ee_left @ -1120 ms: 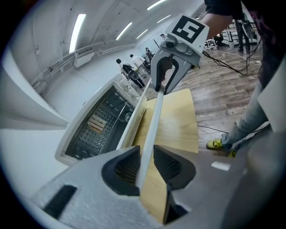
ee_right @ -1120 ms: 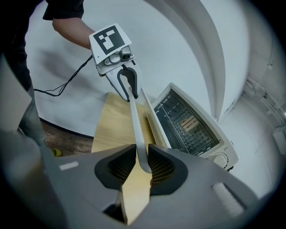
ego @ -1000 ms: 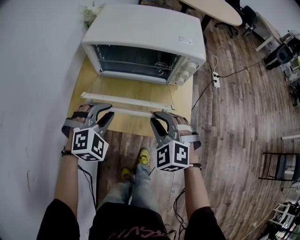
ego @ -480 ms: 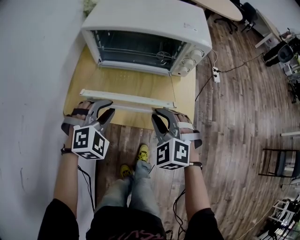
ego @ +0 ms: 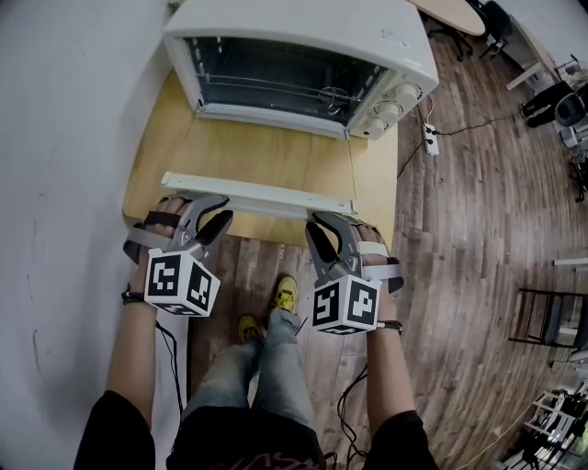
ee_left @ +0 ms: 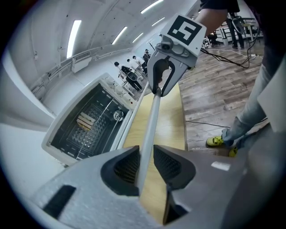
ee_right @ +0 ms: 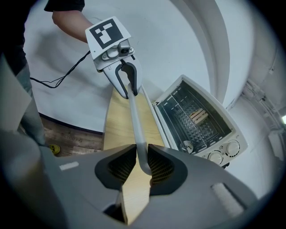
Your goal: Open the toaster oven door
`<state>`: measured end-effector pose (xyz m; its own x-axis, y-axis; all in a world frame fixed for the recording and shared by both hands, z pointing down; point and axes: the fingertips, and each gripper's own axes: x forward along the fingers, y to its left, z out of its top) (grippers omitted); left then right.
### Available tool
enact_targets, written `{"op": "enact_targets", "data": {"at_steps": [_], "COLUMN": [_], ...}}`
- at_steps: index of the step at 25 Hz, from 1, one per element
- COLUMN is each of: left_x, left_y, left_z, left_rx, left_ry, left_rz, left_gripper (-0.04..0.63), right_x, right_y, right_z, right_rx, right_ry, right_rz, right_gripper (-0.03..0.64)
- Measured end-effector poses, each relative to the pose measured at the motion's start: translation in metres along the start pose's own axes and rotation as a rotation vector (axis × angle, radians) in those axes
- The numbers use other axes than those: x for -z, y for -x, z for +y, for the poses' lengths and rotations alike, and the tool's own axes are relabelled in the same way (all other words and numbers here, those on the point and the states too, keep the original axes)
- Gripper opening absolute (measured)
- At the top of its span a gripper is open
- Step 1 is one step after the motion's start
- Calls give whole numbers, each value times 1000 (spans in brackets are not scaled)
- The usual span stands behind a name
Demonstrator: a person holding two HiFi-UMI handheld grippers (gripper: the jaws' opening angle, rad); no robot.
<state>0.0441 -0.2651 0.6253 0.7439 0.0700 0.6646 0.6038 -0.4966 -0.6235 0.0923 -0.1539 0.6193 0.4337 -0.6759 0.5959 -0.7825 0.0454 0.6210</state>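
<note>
My left tool (ego: pixel 219 213) and right tool (ego: pixel 320 228) each clamp the door handle (ee_left: pixel 149 127). Its long axis runs crosswise; the toaster oven door (ego: pixel 257 190) projects toward me.

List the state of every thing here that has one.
Oven: cavity exposed, rack inside.
Door: open, swung down over the table.
Handle: gripped near both ends.
Left tool: shut on the handle.
Right tool: shut on the handle.
Knobs: settings too small to tell.
</note>
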Motion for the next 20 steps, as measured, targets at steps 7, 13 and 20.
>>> {"op": "enact_targets", "data": {"at_steps": [7, 13, 20], "left_x": [6, 12, 15], "left_y": [-6, -13, -17], "left_z": [-17, -31, -41], "left_rx": [7, 22, 40], "left_ry": [-21, -48, -50], "left_rz": [10, 35, 44], "left_gripper": [126, 173, 215], "right_x": [5, 10, 12], "right_y": [-6, -12, -15], "right_z": [12, 26, 36], "right_rx": [4, -19, -40], "right_ry": [-11, -11, -35], "right_rz": [-8, -11, -27], "right_gripper": [94, 128, 177]}}
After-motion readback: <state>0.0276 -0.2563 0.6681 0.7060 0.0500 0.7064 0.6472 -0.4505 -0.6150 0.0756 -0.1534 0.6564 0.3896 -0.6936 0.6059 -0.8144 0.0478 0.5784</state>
